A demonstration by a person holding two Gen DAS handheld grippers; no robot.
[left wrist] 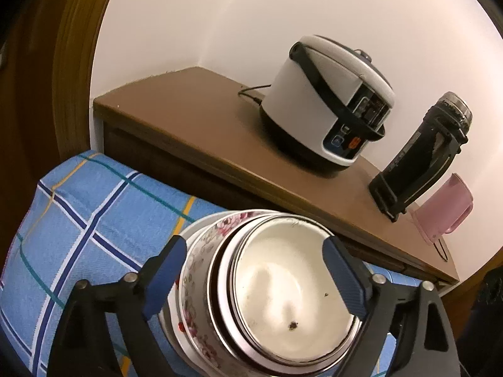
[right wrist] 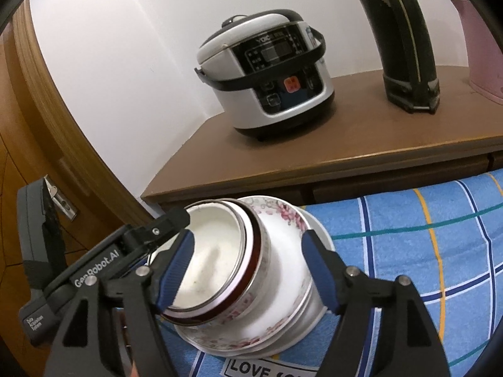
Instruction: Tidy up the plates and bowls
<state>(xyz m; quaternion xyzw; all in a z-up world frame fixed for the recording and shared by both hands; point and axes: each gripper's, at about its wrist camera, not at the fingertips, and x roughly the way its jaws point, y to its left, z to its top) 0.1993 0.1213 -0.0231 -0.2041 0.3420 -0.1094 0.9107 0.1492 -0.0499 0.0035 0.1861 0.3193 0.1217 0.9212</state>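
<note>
The left gripper (left wrist: 254,278) is showing black angular arms with silver rivets and ribbed blue pads (left wrist: 166,275). The right gripper (right wrist: 248,273) is wearing the same black frame and blue pads (right wrist: 319,270). White "GenRobot.AI" lettering is running along the left gripper's black body in the right wrist view.

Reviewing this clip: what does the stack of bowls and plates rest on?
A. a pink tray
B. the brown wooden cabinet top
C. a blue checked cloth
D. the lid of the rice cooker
C: the stack of bowls and plates sits on the blue checked cloth, in front of and below the wooden cabinet top where the rice cooker stands.
</note>
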